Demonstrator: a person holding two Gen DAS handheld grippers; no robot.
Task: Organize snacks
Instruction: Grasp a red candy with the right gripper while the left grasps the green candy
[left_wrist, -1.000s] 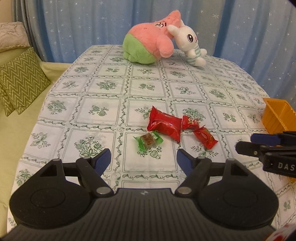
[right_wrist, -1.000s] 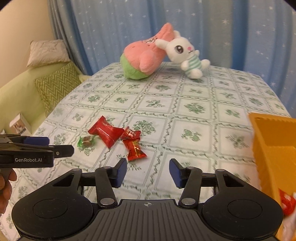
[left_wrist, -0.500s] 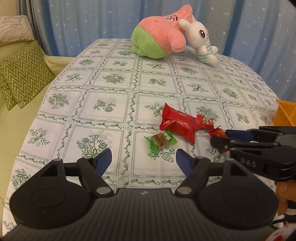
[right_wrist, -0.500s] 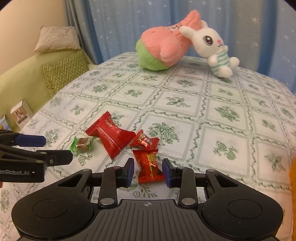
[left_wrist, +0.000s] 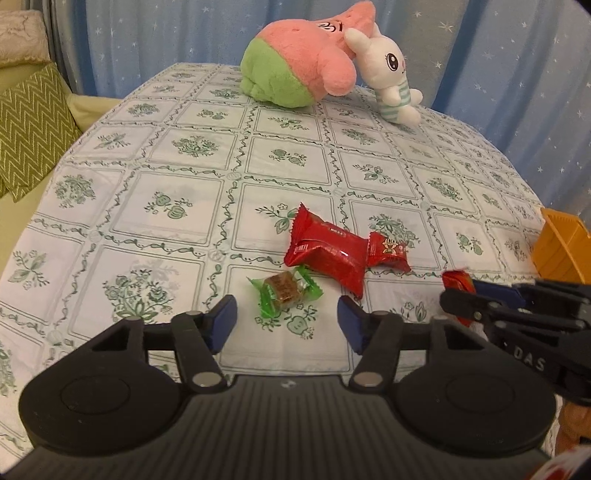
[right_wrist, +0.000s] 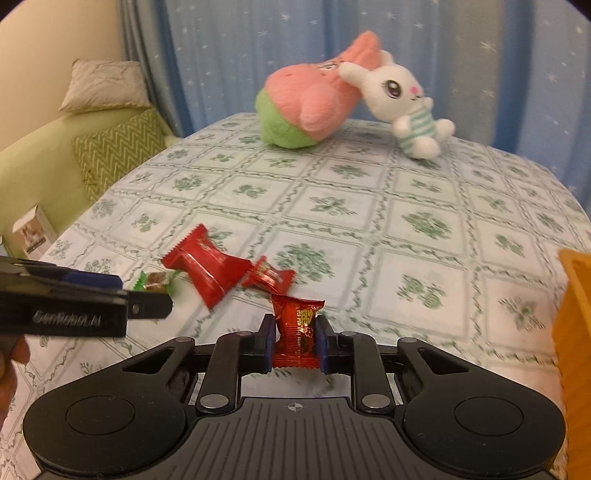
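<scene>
Seen from the left wrist, a table (left_wrist: 184, 206) under a white cloth with green floral squares stands before blue starry curtains (left_wrist: 147, 33), and the left gripper (left_wrist: 287, 320), its jaws closing but narrower than a second ago, brackets the near end of a green-wrapped candy (left_wrist: 284, 292) without touching it. From the right wrist, beside a green sofa with cushions (right_wrist: 114, 151) and two plush toys (right_wrist: 332, 99), the right gripper (right_wrist: 294, 341), open a second ago, now clamps a small red candy packet (right_wrist: 297, 332), which then lay loose on the cloth.
</scene>
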